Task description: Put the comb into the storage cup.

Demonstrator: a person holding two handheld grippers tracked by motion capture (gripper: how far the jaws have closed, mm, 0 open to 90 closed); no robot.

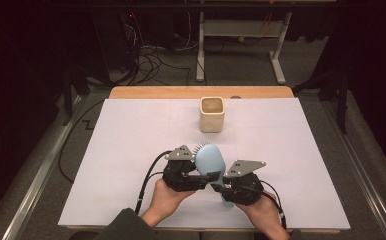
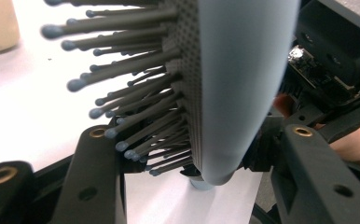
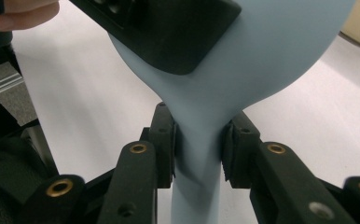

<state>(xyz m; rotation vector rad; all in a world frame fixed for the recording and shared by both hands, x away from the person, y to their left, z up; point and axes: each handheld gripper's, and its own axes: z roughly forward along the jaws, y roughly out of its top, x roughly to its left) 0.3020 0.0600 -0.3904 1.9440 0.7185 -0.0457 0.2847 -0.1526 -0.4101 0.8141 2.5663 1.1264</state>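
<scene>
Your right gripper (image 3: 197,149) has its jaws clamped on the neck of the blue hairbrush (image 1: 210,161), just above the handle, holding it up over the near part of the tabletop (image 1: 131,130). Your left gripper (image 2: 187,154) has its jaws closed across the brush head, one on the bristles (image 2: 136,112), one on the smooth back. Bristles give, so that grip could slip or twist the brush if you release the right. Farther off stands the beige cup (image 1: 212,114); swinging wide could topple it.

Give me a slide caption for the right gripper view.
Right tool clamps the neck of a light blue hairbrush above the white table, the left tool gripping its head.
</scene>
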